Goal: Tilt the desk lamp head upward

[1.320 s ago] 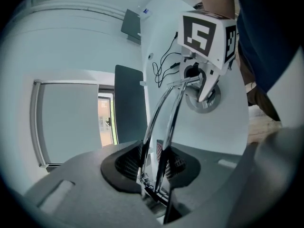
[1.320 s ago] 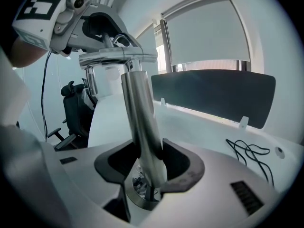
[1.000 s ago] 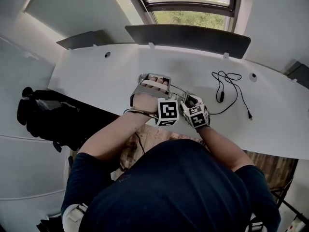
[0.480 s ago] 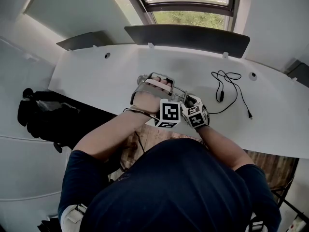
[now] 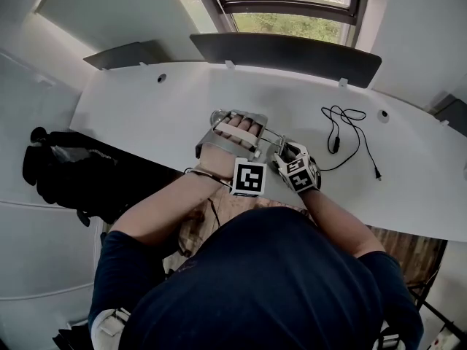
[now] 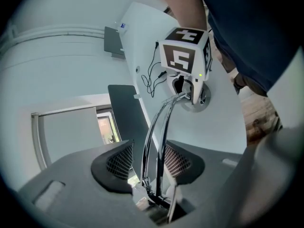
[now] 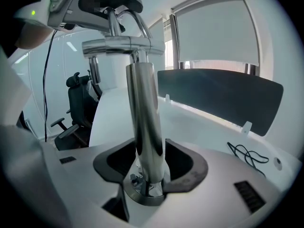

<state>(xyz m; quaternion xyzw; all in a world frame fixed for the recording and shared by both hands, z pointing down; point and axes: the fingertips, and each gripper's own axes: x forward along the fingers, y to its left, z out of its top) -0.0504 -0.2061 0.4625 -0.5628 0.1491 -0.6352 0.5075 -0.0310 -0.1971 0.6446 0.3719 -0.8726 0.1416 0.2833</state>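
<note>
Both your grips on the slim chrome desk lamp (image 7: 142, 103) have just slackened. The left gripper (image 6: 148, 161) has been opening its fingers over the last half second. They now stand released, with a gap on either side of the lamp's two thin chrome rods (image 6: 160, 144), which still run between them. In the head view, that hand has also tipped a little since a moment ago. The right gripper (image 7: 149, 164), low at the lamp's foot, has been easing its fingers apart too. The upright post rises between them, and they look just clear of it rather than clamped on it.

With nothing pinched, I judge that either the upward tilt is done or you are resetting your hold. The head's angle cannot be read, because the hinge end (image 6: 152, 198) sits deep in the left gripper's throat, at the top of the rods.

The smooth white curved worktop (image 5: 146, 108) under the lamp is matte and bare. Beyond the lamp stands a flat dark grey screen panel (image 5: 292, 49). A black padded office chair (image 5: 66, 173) sits off the worktop, well to the lamp's left. The post is a polished round tube, mirror-bright and likely slippery. The rods are springy-looking wire bowed in a curve, and they end at a round silvery base disc (image 6: 194, 107). A thin black cable (image 5: 343, 133) lies looped to the lamp's right.
</note>
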